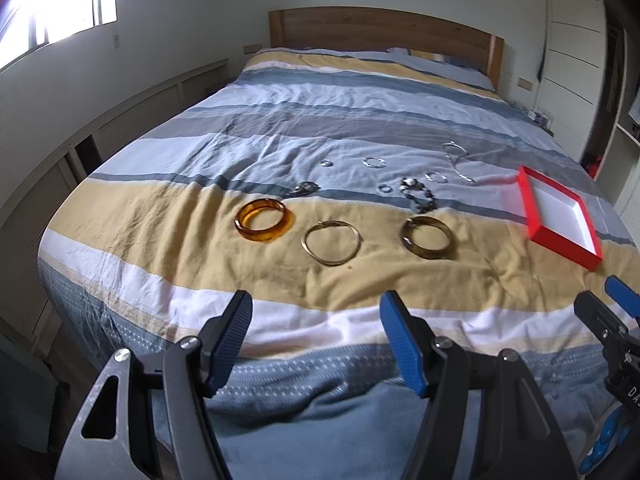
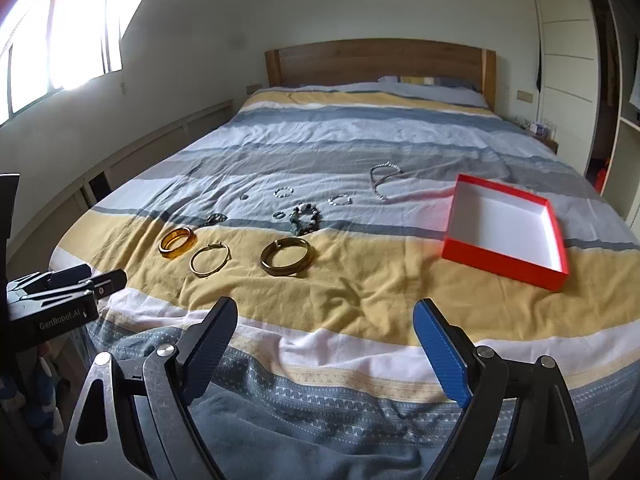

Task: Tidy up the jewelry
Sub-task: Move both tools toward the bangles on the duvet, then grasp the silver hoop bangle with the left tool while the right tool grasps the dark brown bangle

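Jewelry lies spread on a striped bed. An amber bangle (image 1: 264,220) (image 2: 177,242), a thin gold hoop (image 1: 331,242) (image 2: 209,260) and a dark olive bangle (image 1: 427,237) (image 2: 286,257) sit in a row on the yellow stripe. Behind them lie a beaded bracelet (image 1: 418,194) (image 2: 306,218), small silver rings (image 1: 374,163) (image 2: 283,191) and a silver chain (image 1: 458,158) (image 2: 382,178). An empty red box with a white inside (image 1: 560,220) (image 2: 506,228) sits at the right. My left gripper (image 1: 316,308) and right gripper (image 2: 324,312) are open and empty, at the bed's near edge, well short of the jewelry.
The bed (image 1: 320,120) has a wooden headboard (image 2: 380,60) at the far end. A low cabinet runs along the left wall under a bright window (image 2: 60,40). White wardrobes (image 2: 568,60) and shelves stand at the right. Each gripper shows at the edge of the other's view.
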The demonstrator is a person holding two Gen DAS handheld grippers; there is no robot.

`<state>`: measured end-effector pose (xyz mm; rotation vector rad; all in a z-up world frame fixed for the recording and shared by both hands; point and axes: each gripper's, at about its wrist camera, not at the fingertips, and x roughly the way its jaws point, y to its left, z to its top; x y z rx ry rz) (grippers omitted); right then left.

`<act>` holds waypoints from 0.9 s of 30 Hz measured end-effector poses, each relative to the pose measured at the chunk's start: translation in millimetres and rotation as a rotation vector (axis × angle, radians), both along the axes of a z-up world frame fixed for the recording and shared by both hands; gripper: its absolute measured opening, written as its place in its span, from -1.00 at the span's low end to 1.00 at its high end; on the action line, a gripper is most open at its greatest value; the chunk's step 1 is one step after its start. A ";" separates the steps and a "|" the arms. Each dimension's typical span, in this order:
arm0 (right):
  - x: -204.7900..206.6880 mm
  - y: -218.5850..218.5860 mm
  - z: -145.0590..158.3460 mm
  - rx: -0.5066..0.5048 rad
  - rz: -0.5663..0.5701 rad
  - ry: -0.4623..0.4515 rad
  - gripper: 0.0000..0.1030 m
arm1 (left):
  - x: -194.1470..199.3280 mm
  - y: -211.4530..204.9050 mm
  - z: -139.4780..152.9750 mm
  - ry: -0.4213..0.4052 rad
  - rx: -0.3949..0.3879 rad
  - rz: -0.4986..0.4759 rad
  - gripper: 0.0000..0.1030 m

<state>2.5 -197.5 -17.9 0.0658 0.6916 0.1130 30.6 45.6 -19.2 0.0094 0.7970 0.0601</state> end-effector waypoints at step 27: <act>163.2 17.2 -60.2 0.069 0.100 0.202 0.00 | 144.2 38.1 -85.5 0.224 -0.092 0.053 0.22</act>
